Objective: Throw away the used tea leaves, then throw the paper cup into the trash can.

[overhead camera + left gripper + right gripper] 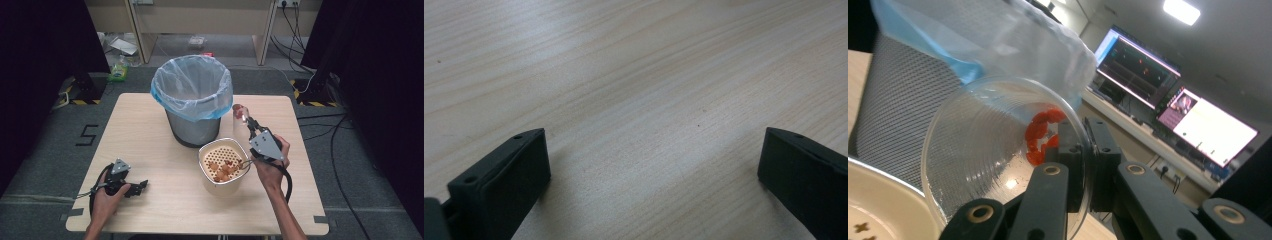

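Note:
My right gripper (246,121) is shut on the rim of a clear plastic cup (238,112), held tilted just right of the bin and above the table. In the right gripper view the cup (983,150) lies on its side with red pieces (1040,132) stuck at its bottom, and my right gripper (1083,145) pinches its wall. A white bowl with a perforated insert (223,162) holds brownish-red scraps below my right hand. My left gripper (141,186) rests on the table at the front left, open, with bare wood between the jaws (654,170).
A grey mesh bin (192,127) lined with a pale blue bag (192,85) stands at the middle of the wooden table (150,210). The bin wall (893,110) is close behind the cup. Lit monitors (1208,125) stand beyond.

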Available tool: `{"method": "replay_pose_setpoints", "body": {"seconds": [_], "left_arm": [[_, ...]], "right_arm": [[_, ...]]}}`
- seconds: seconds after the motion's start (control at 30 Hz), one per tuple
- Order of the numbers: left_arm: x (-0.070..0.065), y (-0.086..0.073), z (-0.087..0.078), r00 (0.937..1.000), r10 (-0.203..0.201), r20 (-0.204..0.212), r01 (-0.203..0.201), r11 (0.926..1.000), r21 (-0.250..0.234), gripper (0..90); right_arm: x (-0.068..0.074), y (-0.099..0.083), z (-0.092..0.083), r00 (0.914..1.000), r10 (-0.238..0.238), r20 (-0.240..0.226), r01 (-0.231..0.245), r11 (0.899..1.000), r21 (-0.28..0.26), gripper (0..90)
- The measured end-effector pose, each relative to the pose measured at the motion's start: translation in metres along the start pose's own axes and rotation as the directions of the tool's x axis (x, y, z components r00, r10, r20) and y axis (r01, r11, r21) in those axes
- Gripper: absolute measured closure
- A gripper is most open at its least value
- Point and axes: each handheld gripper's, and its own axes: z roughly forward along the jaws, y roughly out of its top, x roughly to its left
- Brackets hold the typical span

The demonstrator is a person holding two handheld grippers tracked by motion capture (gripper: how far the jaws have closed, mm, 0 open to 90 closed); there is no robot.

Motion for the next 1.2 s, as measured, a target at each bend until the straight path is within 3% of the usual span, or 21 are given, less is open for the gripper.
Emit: {"method": "replay_pose_setpoints", "body": {"seconds": [0.17,0.37,0.4,0.73,1.03,1.2], "left_arm": [[0.0,0.0,0.0,1.0,0.0,0.001,0.0,1.0,0.0,0.0],[0.0,0.0,0.0,1.0,0.0,0.0,0.0,1.0,0.0,0.0],[0.0,0.0,0.0,1.0,0.0,0.0,0.0,1.0,0.0,0.0],[0.0,0.0,0.0,1.0,0.001,-0.002,-0.001,1.0,-0.003,0.0],[0.0,0.0,0.0,1.0,-0.001,-0.002,0.001,1.0,-0.003,0.0],[0.0,0.0,0.0,1.0,-0.001,-0.002,0.001,1.0,-0.003,0.0]], "right_arm": [[-0.011,-0.003,0.008,0.9947,0.099,-0.025,-0.098,0.994,0.041,87.0],[-0.018,-0.002,0.014,0.9869,0.158,-0.034,-0.156,0.986,0.051,87.0],[-0.021,-0.001,0.017,0.9825,0.182,-0.041,-0.18,0.982,0.052,87.0],[-0.038,0.01,0.026,0.9774,0.209,-0.033,-0.206,0.976,0.072,86.9],[-0.063,0.034,0.036,0.9834,0.181,-0.005,-0.18,0.981,0.071,86.9],[-0.075,0.043,0.041,0.981,0.194,0.01,-0.194,0.978,0.075,86.9]]}}
